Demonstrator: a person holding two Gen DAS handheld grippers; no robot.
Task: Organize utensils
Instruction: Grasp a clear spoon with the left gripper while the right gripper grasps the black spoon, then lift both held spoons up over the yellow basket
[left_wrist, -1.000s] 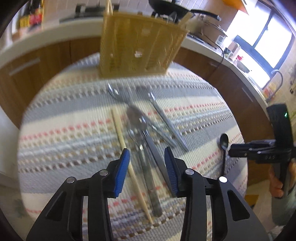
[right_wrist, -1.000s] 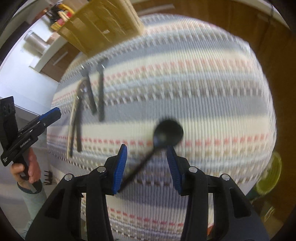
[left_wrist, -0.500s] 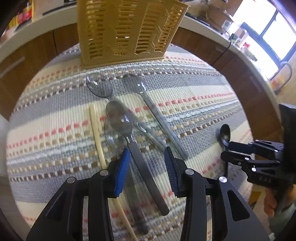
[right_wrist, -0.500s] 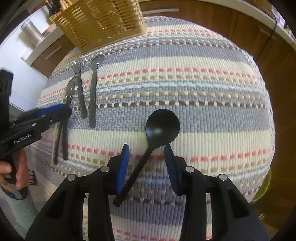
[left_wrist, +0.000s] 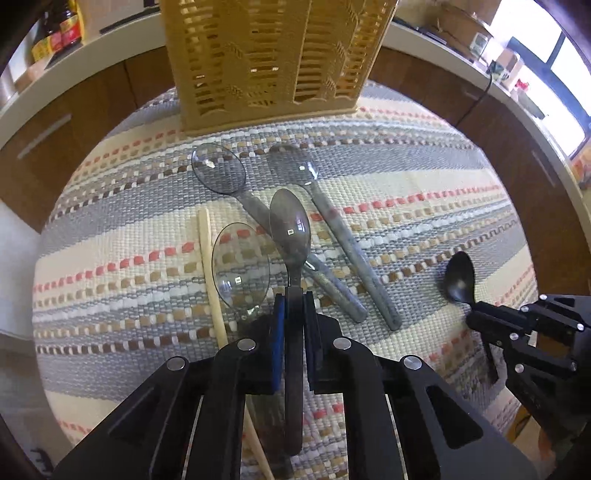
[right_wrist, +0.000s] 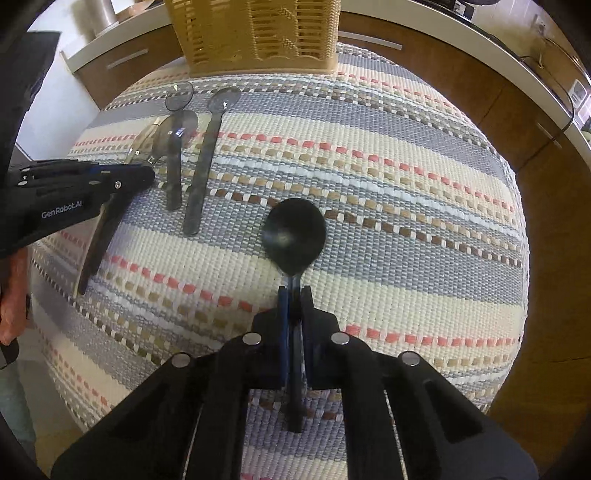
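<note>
- The left gripper (left_wrist: 293, 306) has its jaws pinched tight on the handle of a smoky clear spoon (left_wrist: 290, 229), gripping just behind the bowl, with the handle running back between the fingers. Lift it straight up before swinging forward, since its bowl lies over the handle of a neighbouring spoon and could drag it along.
- The right gripper (right_wrist: 294, 295) is likewise closed down on the neck of the black spoon (right_wrist: 294, 232), bowl pointing ahead (a grip this near the bowl leaves a long handle trailing behind, so keep the wrist level to stop it pivoting).
- Just left of the held clear spoon, a second clear spoon (left_wrist: 240, 269) and a pale chopstick (left_wrist: 210, 280) lie on the striped woven mat (left_wrist: 424, 177); I would keep the rising hand off both.
- Further out, two more grey-handled spoons (left_wrist: 332, 221) lie slanted on the mat, one handle passing under the held spoon's bowl.
- At the far edge stands the tan slotted utensil basket (left_wrist: 273, 59), upright and well apart from both grippers. It is presumably the destination: carry each spoon over the rim, tip it handle-down, and release only once it is inside. Which compartment suits each cannot be judged here.
</note>
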